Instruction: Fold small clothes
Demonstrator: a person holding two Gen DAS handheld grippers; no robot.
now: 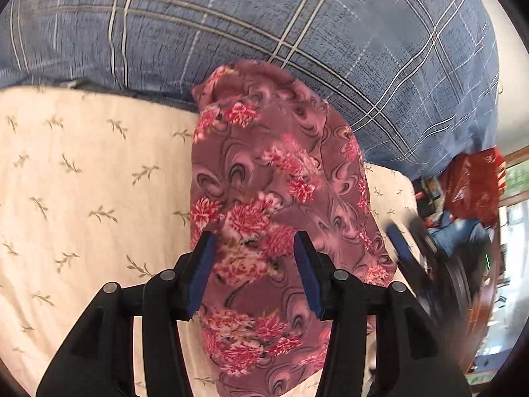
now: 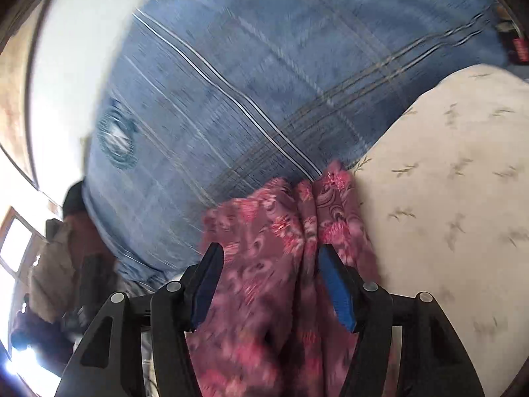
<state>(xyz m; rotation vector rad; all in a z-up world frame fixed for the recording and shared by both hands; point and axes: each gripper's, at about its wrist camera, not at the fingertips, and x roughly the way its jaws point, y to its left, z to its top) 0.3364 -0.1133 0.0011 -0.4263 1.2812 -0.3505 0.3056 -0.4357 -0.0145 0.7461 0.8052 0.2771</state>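
- We see the floral garment (image 1: 264, 198) lying on the cream sprigged sheet (image 1: 82, 182), its far end resting against the blue plaid quilt (image 1: 264, 16) that bulks up behind it.
- Our left gripper (image 1: 254, 248) has its jaws partly apart, the blue pads (image 1: 203, 264) clear of the cloth; the garment shows between and below them, unpinched.
- Our right gripper (image 2: 271, 264) likewise stands with its jaws apart over the garment's gathered, pleated end (image 2: 314, 198), gripping nothing. In the left wrist view it shows as a blur at the right edge of the garment.
- We judge the step in hand to be a release after laying a fold. To do it well we would lift both tools straight off so the pads do not drag the layers askew.
- Next we would check that the edges line up, and smooth the bunched pleats at the far end before folding again.
- The right wrist view is blurred, so fine creases there cannot be judged.
- We can read no writing. A round emblem on the quilt (image 2: 117, 142) and a red bag (image 1: 472, 185) at the far right are too blurred or small to make out.
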